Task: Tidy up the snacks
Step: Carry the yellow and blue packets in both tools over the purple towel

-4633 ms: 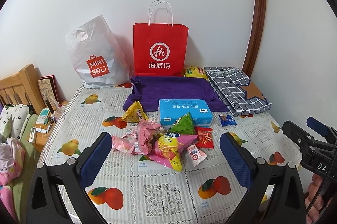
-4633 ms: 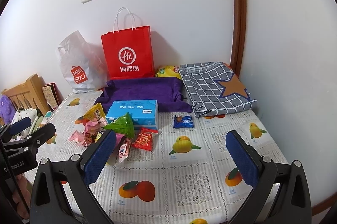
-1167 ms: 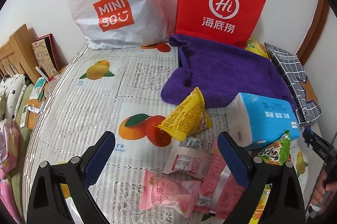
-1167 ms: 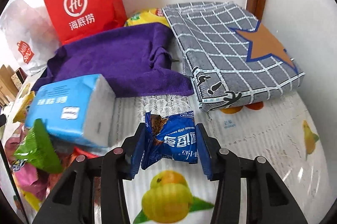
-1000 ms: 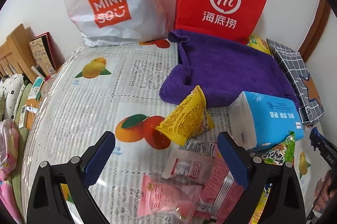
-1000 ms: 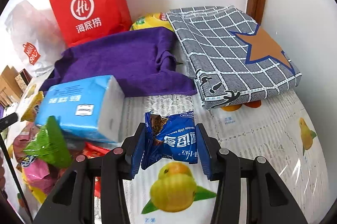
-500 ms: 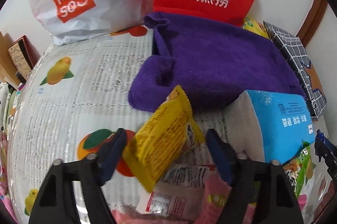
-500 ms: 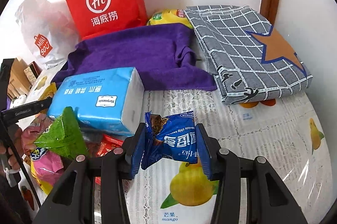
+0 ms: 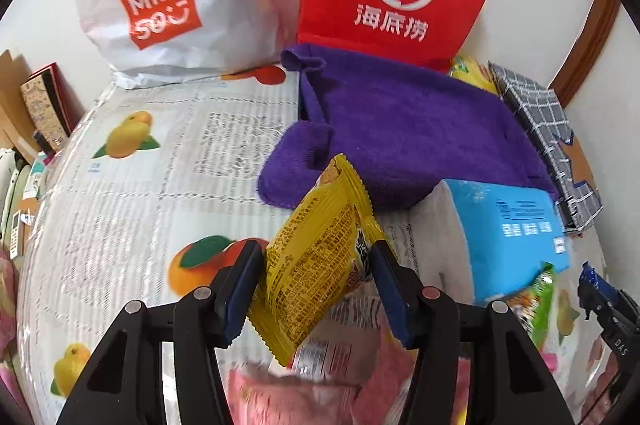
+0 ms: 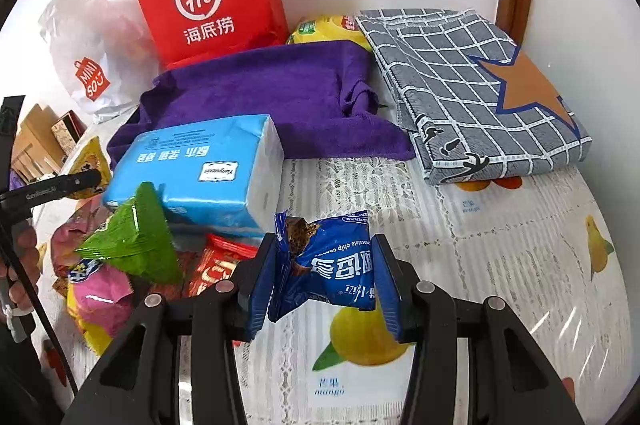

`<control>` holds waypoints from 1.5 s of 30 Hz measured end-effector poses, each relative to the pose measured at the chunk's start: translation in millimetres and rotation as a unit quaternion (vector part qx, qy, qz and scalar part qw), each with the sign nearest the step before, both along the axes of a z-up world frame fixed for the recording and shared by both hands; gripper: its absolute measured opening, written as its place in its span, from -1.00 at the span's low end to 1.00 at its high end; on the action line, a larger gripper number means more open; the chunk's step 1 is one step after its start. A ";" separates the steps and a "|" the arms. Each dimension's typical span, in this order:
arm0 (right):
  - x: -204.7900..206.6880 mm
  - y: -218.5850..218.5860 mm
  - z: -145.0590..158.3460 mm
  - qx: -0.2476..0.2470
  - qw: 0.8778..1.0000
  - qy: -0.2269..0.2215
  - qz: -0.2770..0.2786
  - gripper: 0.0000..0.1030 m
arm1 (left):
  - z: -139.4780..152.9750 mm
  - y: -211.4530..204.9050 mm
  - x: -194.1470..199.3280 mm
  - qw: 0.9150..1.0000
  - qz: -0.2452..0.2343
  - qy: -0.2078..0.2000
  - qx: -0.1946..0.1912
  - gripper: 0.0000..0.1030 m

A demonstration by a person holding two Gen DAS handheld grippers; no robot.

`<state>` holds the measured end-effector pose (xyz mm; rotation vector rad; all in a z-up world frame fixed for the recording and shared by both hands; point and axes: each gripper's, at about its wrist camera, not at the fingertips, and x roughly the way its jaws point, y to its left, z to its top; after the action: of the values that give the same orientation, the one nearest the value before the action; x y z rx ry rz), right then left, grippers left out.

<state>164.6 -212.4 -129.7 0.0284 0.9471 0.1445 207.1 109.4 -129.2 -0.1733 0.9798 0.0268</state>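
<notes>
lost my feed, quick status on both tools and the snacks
Left tool shut on yellow foil snack packet. Right tool shut on blue cookie packet. Remaining snacks piled beside blue tissue pack; nothing blocking.

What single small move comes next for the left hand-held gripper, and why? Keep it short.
Probably lift. The left hand-held gripper is shut on the yellow packet, whose lower end still lies among the pink packets. Raising it straight up should free it, as the right hand-held gripper already holds the blue packet.
</notes>
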 end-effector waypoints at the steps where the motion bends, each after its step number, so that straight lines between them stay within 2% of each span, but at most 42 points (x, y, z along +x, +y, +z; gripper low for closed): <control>1: -2.3 0.2 1.7 -0.001 1.000 -0.001 0.000 -0.10 | 3.5 1.2 -3.2 1.000 0.002 -0.003 -0.003 0.05; 10: -28.4 6.0 18.6 -0.006 1.000 -0.025 0.005 -0.10 | 34.4 -1.0 -43.9 1.000 0.003 -0.025 -0.004 0.05; 15: -35.4 9.3 22.2 -0.004 1.000 -0.014 0.004 -0.10 | 47.4 -12.2 -64.5 0.999 -0.013 -0.035 -0.001 0.05; 22: -47.8 19.3 49.9 -0.004 0.999 -0.041 0.022 -0.10 | 63.3 -40.5 -80.1 0.998 -0.043 -0.044 -0.006 0.05; 33: -40.5 28.4 93.3 0.010 0.996 -0.083 0.044 -0.10 | 80.7 -93.6 -60.5 0.995 -0.087 -0.049 -0.018 0.05; 45: 19.3 32.6 131.3 0.010 0.992 -0.117 0.052 -0.10 | 110.1 -111.3 -12.3 0.994 -0.095 -0.063 0.004 0.05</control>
<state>183.9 -179.9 1.6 -0.0190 0.7135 0.2495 194.8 -1.8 -19.1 -0.0730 0.8661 -0.1521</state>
